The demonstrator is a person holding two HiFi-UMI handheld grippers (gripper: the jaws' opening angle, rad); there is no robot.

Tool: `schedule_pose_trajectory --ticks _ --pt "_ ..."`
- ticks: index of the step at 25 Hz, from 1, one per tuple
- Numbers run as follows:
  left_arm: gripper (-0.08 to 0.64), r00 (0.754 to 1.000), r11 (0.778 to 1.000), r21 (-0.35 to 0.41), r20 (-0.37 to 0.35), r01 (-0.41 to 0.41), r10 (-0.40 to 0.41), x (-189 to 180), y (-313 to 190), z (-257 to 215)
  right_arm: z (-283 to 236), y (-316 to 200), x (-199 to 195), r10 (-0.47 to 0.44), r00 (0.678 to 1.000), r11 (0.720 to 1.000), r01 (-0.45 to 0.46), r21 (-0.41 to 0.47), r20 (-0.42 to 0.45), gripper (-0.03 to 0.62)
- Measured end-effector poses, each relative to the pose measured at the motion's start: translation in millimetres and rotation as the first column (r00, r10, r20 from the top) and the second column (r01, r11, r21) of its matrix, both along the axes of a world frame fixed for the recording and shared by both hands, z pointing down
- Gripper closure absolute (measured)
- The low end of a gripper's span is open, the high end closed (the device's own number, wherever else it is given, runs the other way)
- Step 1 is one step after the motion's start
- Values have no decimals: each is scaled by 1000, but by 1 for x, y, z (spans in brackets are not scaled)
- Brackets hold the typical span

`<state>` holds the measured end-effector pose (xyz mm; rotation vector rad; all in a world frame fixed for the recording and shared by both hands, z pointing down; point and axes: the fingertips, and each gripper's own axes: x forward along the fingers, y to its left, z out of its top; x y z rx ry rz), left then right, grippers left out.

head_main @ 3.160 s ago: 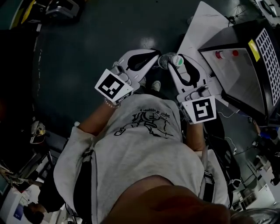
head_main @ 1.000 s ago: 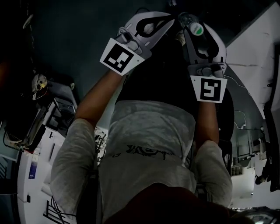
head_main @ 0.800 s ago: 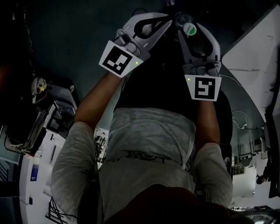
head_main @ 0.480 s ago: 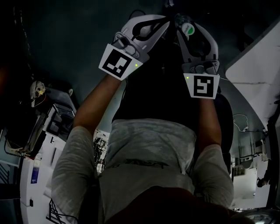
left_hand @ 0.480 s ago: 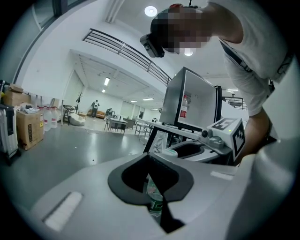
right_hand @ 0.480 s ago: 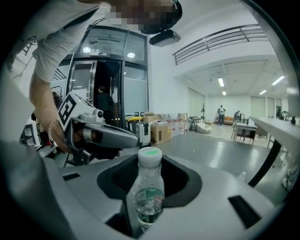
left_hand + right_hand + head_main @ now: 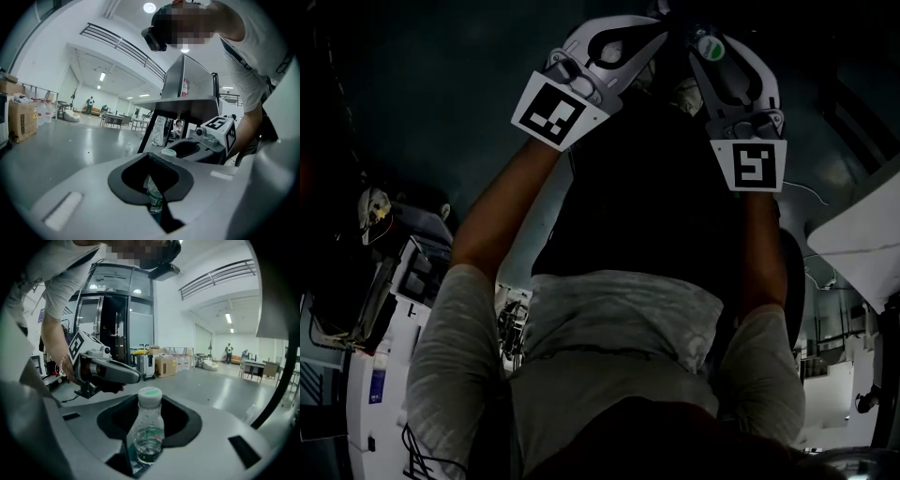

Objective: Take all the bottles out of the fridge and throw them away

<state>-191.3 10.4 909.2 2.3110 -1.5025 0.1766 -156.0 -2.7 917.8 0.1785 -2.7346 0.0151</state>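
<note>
My right gripper is shut on a clear water bottle with a white and green cap; a little water sits inside it. The bottle stands in the jaws' dark cut-out, cap upward. My left gripper hangs just left of it, tips almost touching the right gripper's, jaws together and nothing in their cut-out. Through the thin slit between the left jaws shows a bottle body with a green label, lying beyond them. Under both grippers lies a large black bin-like shape.
A white table corner juts in at the right. White equipment stands at the lower left. The glass-door fridge and cardboard boxes are behind the left gripper. A steel cabinet on black legs stands ahead.
Both grippers have sunk together, the bottle still in the right one. In the head view the white table has slid off to the right and the black shape fills more room beneath them.
</note>
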Motion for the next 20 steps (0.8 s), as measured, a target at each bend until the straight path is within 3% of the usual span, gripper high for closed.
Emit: schedule_pose_trajectory --ticks 12,20 --pt "552 999 999 -11 -15 -38 38 0 -18 135 134 -14 2 -92 994 995 90 -41 -52 439" --pt "552 999 999 -13 -30 -29 29 -5 -30 171 180 -24 -3 -90 995 995 88 -43 -53 439"
